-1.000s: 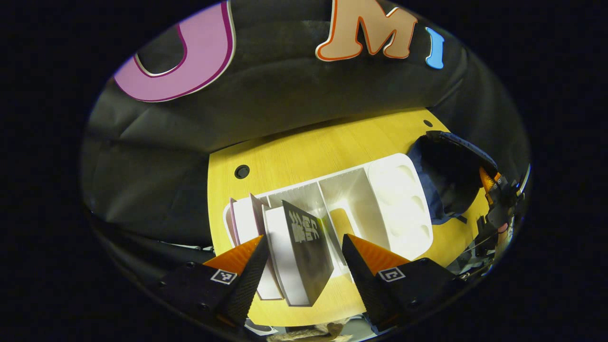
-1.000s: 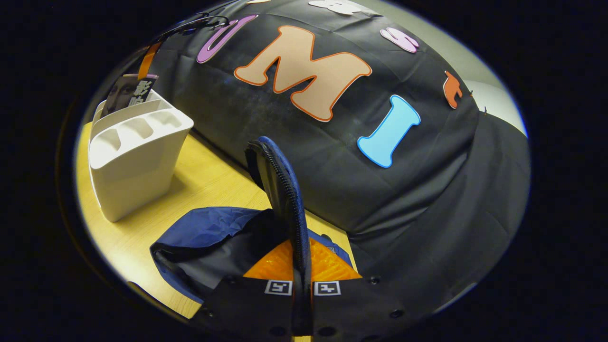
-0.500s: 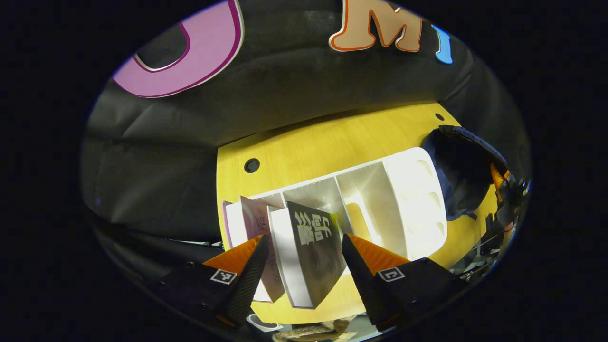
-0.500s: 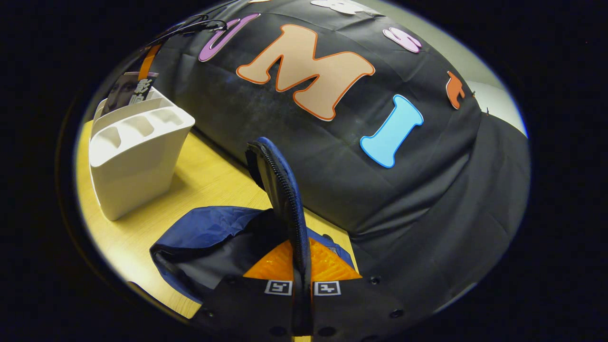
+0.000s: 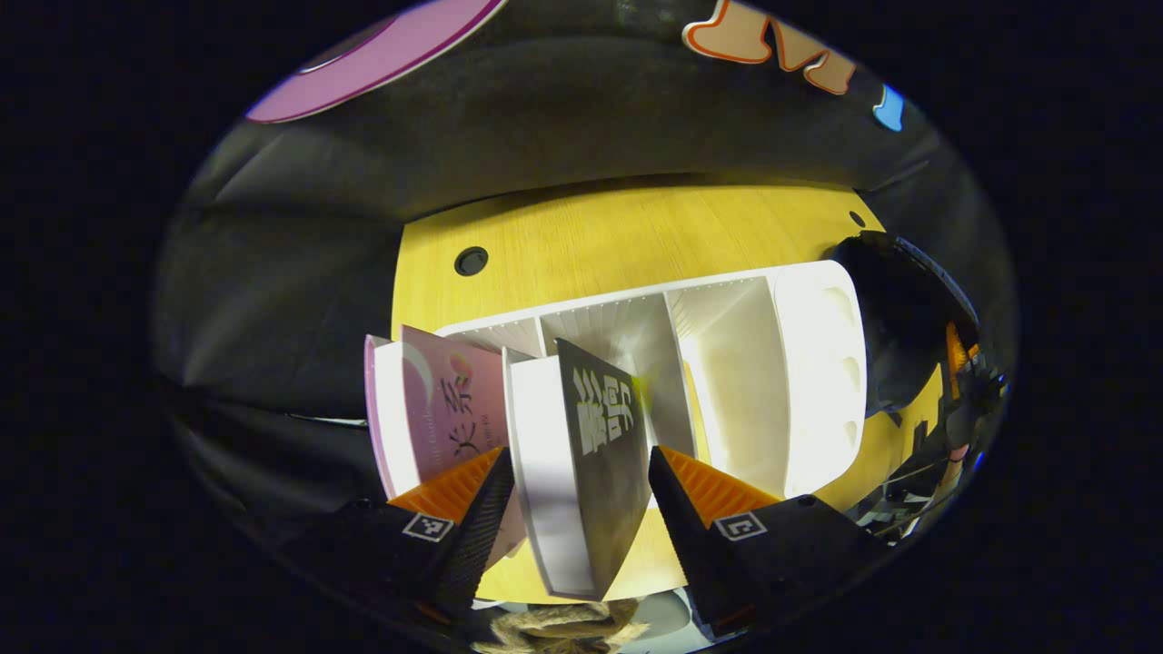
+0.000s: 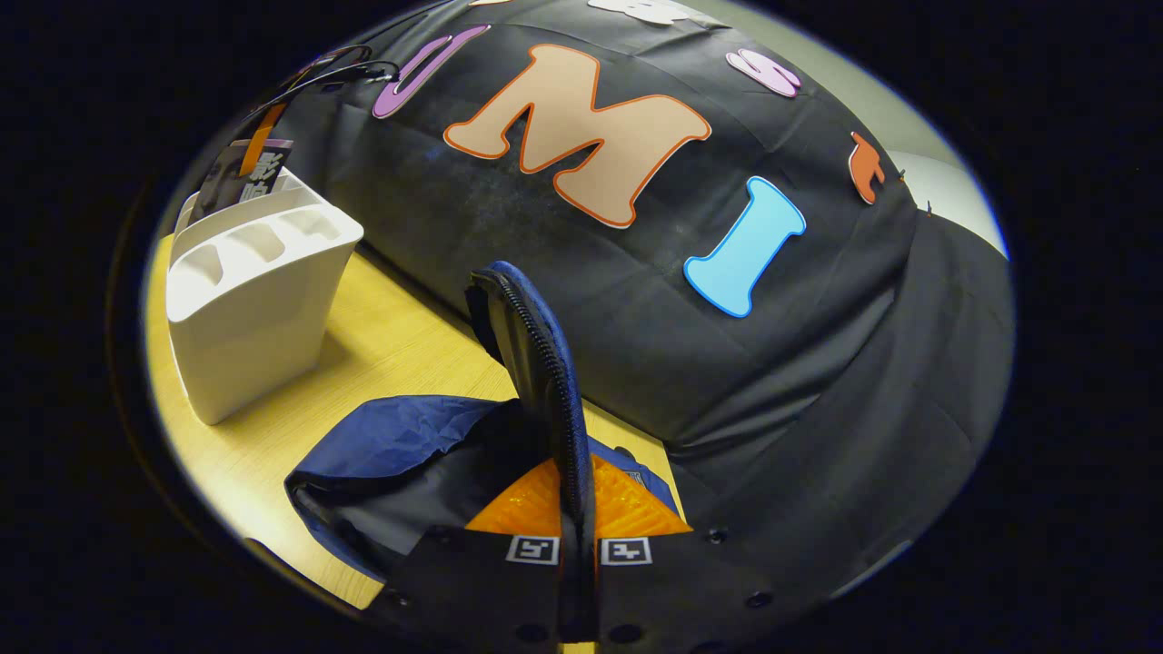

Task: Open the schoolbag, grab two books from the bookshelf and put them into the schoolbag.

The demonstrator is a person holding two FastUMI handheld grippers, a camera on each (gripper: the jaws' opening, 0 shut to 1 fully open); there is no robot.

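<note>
Schoolbag (image 6: 409,463) gapes open; bookshelf (image 5: 727,363) holds pink book (image 5: 450,413), dark book (image 5: 604,436).

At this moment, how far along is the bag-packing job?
Done: the schoolbag is open, the right gripper shut on its zipper flap, holding it up. In hand: the left gripper is open, straddling the dark book in the white bookshelf, not yet gripping. Left: both books, including the pink one, are not yet in the bag.
</note>
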